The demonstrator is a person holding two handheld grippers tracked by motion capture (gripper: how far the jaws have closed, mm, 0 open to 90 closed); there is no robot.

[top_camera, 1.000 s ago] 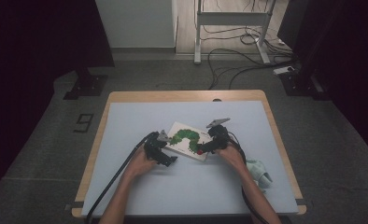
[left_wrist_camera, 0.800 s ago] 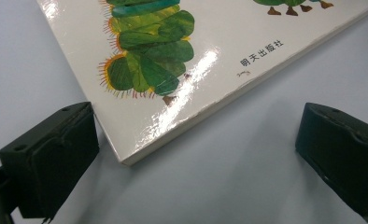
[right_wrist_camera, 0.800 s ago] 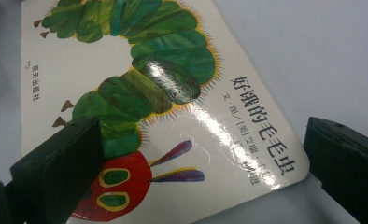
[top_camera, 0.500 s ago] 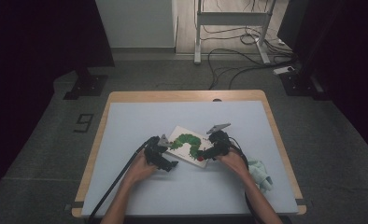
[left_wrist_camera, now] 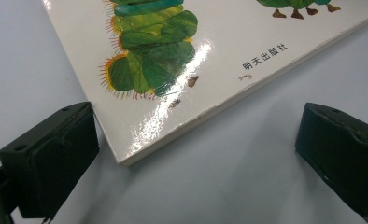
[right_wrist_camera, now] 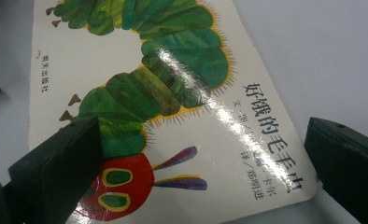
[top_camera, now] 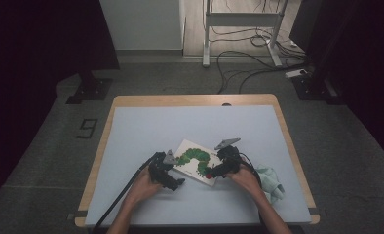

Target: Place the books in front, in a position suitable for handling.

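A white picture book [top_camera: 195,160] with a green caterpillar on its cover lies flat on the pale blue table [top_camera: 146,131]. My left gripper [top_camera: 173,173] is at the book's near left corner, which sits between its open jaws in the left gripper view. There the book [left_wrist_camera: 173,70] rests on the table and the left gripper [left_wrist_camera: 196,158] touches nothing. My right gripper [top_camera: 214,171] hovers over the near right corner. In the right gripper view the right gripper [right_wrist_camera: 205,170] stands open above the book [right_wrist_camera: 173,84], close to the caterpillar's red head.
A crumpled pale green cloth [top_camera: 271,179] lies on the table just right of the right hand. The table's wooden rim [top_camera: 195,100] runs along the far side. Cables [top_camera: 117,195] trail from the grippers toward the near edge.
The book and both grippers have shifted a little toward the near edge of the table. Both grippers stay open.
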